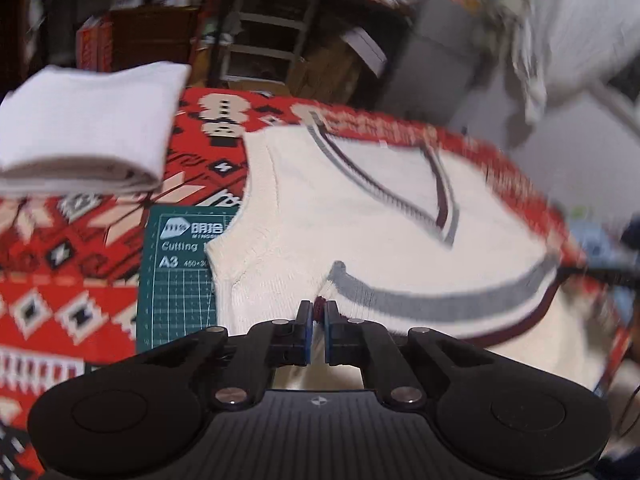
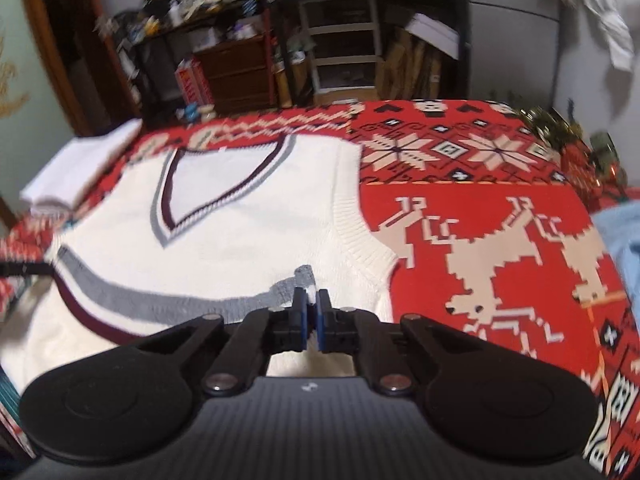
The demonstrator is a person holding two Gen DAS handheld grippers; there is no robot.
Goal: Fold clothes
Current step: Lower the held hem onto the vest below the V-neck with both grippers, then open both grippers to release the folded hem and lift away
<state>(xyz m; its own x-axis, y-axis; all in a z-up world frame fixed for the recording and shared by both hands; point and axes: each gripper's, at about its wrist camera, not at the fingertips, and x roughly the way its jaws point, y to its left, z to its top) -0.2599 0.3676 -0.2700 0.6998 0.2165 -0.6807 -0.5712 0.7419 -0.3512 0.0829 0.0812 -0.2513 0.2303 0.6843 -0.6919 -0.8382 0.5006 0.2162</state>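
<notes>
A cream knit vest (image 1: 340,220) with a grey and maroon V-neck lies on the red patterned tablecloth (image 1: 60,300), collar toward the far edge. Its striped bottom hem (image 1: 440,304) is lifted off the cloth and carried over the body. My left gripper (image 1: 318,312) is shut on the hem's left corner. In the right wrist view the same vest (image 2: 248,240) fills the centre, and my right gripper (image 2: 311,300) is shut on the hem's right corner (image 2: 302,278). The hem (image 2: 140,300) sags in a curve between the two grippers.
A folded white garment (image 1: 88,128) sits at the table's far left, also the folded white garment (image 2: 80,168). A green cutting mat (image 1: 176,272) lies under the vest's left side. Light blue cloth (image 2: 620,248) lies at the right. Cluttered shelves (image 2: 340,40) stand beyond the table.
</notes>
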